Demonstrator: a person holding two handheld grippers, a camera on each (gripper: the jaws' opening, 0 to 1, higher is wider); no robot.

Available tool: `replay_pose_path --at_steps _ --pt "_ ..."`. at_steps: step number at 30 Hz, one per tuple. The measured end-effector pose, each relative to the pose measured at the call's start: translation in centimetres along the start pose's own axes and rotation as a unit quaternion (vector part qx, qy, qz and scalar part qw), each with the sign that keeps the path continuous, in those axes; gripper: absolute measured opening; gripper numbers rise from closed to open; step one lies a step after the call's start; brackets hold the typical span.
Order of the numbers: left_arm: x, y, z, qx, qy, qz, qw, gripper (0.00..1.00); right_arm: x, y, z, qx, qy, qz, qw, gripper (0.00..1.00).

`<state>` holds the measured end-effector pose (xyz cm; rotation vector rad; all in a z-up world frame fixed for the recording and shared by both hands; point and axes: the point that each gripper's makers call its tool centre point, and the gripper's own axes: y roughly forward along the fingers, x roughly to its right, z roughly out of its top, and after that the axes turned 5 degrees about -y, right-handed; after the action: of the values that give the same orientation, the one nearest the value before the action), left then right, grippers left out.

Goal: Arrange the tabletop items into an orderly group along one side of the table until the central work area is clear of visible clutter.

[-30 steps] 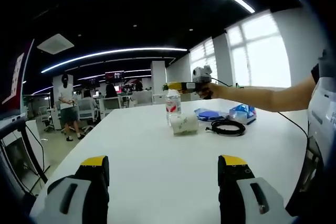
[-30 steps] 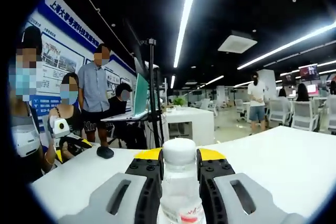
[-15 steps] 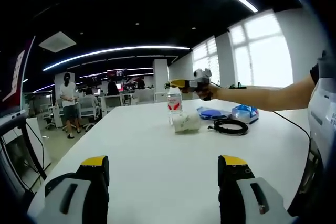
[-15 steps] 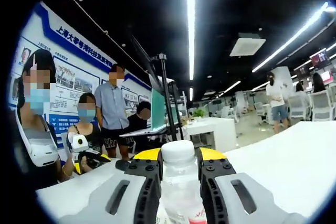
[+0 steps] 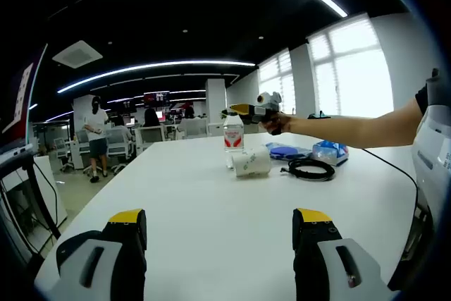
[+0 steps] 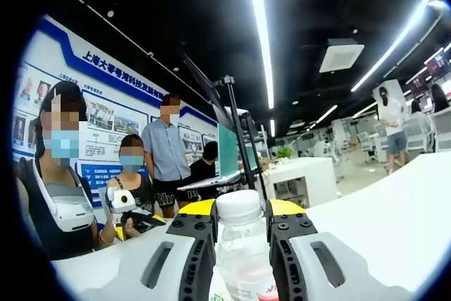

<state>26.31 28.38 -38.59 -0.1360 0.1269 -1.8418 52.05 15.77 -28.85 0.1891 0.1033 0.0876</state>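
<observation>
A clear water bottle [image 6: 243, 255] with a white cap stands between the jaws of my right gripper [image 6: 242, 225], which is shut on its neck. In the left gripper view the same bottle [image 5: 233, 137] with its red label stands upright on the white table [image 5: 211, 209], held by the right gripper [image 5: 248, 109] reaching in from the right. A white paper roll [image 5: 251, 163] lies just in front of the bottle. My left gripper [image 5: 220, 225] hangs open over the near part of the table, with nothing between its jaws.
A coiled black cable [image 5: 308, 169], a blue flat item [image 5: 283, 151] and a blue-and-white packet [image 5: 328, 151] lie to the right of the bottle. Several people [image 6: 168, 156] stand past the table's far edge. Office desks and chairs [image 5: 134, 139] fill the room beyond.
The right gripper view has swung left and tilted, with the bottle still gripped. In the left gripper view the bottle and right gripper sit much as before.
</observation>
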Motion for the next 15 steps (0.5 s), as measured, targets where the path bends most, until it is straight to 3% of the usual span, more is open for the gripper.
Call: replay_pose_path --at_steps 15 --pt "0.58 0.0 0.02 -0.001 0.001 0.0 1.0 0.85 -0.13 0.33 -0.04 -0.026 -0.007 0.046 0.9986 0.24"
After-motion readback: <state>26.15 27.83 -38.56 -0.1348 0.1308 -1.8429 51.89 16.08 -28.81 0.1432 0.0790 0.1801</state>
